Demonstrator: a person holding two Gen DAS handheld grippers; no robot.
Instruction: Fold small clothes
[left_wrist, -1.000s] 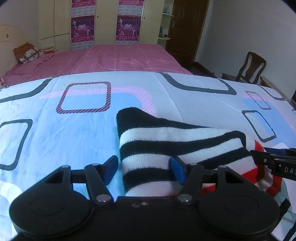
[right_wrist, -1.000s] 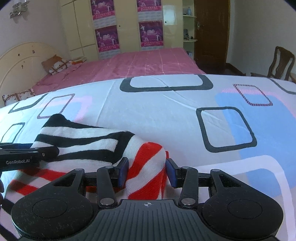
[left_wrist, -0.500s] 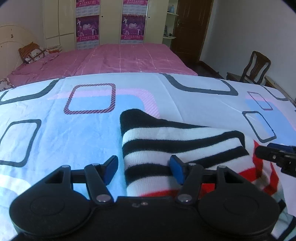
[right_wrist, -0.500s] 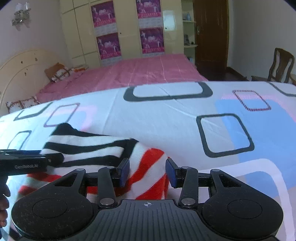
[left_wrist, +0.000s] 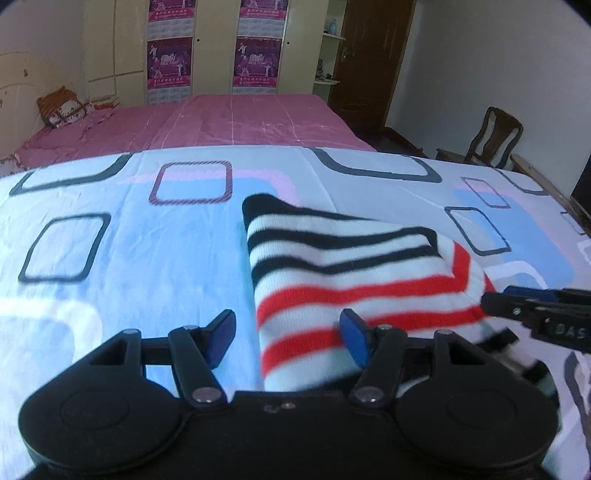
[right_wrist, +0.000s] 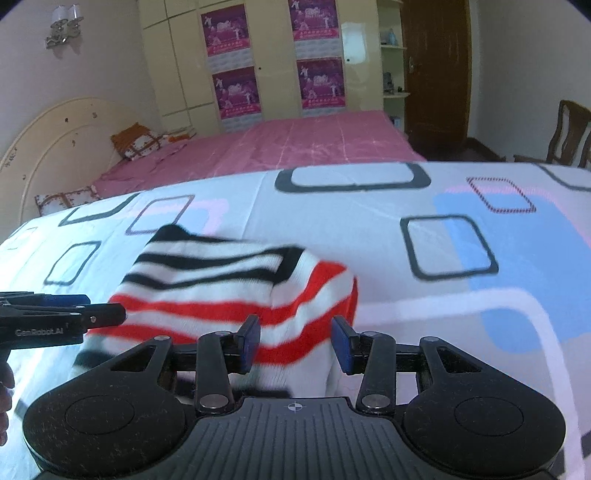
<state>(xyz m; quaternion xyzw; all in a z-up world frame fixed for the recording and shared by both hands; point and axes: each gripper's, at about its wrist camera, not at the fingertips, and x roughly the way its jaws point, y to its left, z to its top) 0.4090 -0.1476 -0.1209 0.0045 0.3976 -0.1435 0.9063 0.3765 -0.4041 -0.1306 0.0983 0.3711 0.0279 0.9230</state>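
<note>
A folded knit garment (left_wrist: 332, 258) with black, white and red stripes lies on the patterned sheet (left_wrist: 129, 258). My left gripper (left_wrist: 288, 336) hovers at its near left edge. The jaws stand open, the left pad over bare sheet and the right pad (left_wrist: 354, 339) over the red stripes. In the right wrist view the same garment (right_wrist: 229, 280) shows its rounded red fold on the right. My right gripper (right_wrist: 295, 343) is open above that fold's near end, with cloth showing between the pads but not pinched. Each gripper's tip pokes into the other's view from the side.
The sheet with square outlines covers the near bed (right_wrist: 443, 206). Behind it stands a pink bed (left_wrist: 240, 122) with a cushion (left_wrist: 62, 107). Wardrobes with posters (right_wrist: 236, 85) and a dark door (right_wrist: 436, 66) line the back wall. A wooden chair (left_wrist: 495, 136) is at the right.
Both grippers have drawn back and up from the garment, which stays on the sheet. More of its red stripes show now. The jaws stand as they did.
</note>
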